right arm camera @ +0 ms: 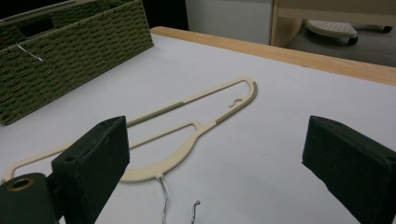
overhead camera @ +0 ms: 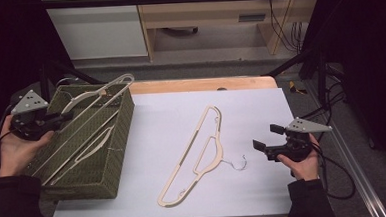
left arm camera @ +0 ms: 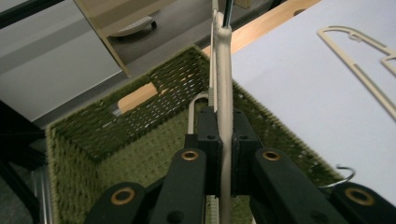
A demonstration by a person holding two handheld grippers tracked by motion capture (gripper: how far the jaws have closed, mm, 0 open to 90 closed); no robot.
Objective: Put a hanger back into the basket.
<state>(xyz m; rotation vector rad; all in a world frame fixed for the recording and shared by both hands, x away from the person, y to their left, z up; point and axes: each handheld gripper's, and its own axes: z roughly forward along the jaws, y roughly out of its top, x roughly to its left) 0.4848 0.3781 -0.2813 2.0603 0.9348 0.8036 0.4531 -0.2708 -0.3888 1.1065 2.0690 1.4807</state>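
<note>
The left hand-held gripper (left arm camera: 224,140) is clamped on the flat cream bar of a hanger (left arm camera: 223,70), its two black jaws pressed against either side of the bar. In the high view this left hand-held gripper (overhead camera: 63,116) sits at the left wall of a green woven basket (overhead camera: 114,157), and the held hanger (overhead camera: 111,88) lies slanted across the basket's opening, its far end sticking out past the back rim. A second hanger (overhead camera: 90,146) lies lower inside the basket.

The right hand-held gripper (overhead camera: 263,137) hovers over the right part of the desk (overhead camera: 261,105) with its jaws spread wide and nothing between them. Its own view looks along those wide jaws toward a third hanger (right arm camera: 187,123), which lies flat on the white desk top, well apart from the basket (right arm camera: 70,56). In the high view that loose hanger (overhead camera: 196,153) runs diagonally across the middle of the desk, its wire hook (overhead camera: 235,162) pointing toward the right hand-held gripper.

The step in hand looks like moving the gripped hanger between basket and desk; which way, I cannot tell. The next move calls for keeping the bar level so its ends clear the basket rim, while the right hand-held gripper is free to close on the loose hanger near its neck.
</note>
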